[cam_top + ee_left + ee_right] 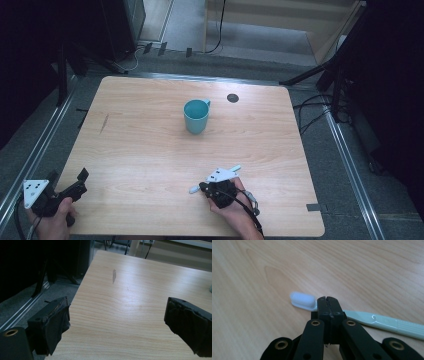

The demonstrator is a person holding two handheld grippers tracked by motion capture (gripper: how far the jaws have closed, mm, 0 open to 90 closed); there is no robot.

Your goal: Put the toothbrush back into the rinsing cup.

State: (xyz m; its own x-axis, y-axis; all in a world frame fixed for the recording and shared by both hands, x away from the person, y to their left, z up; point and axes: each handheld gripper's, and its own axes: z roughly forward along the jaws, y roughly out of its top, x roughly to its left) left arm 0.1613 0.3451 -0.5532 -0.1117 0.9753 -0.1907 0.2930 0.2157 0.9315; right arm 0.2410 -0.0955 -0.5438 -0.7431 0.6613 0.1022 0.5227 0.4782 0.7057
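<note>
Pale wood grain runs across the tabletop [150, 150], which takes up the middle of the high view. Low and right of centre there, the right claw [206, 189] sits in a hand [232, 210] that enters from the bottom edge. Its jaws are clenched on a toothbrush [387, 323]. In the right gripper view the two black jaws meet with no gap at the brush's neck, the white bristle head [302, 299] jutting out to their left and the mint-green handle running off toward the right edge, low over the wood. In the high view the brush head shows as a small white tip just left of the claw, and the handle end pokes out to its upper right.

At the lower left corner of the high view the left claw [67, 179] rests near the tabletop's edge, released: the left gripper view shows its jaws standing wide apart with only bare wood between them.

A teal mug [195, 115] stands upright above centre, well apart from both claws. A small dark round disc [232, 98] lies to its upper right.
</note>
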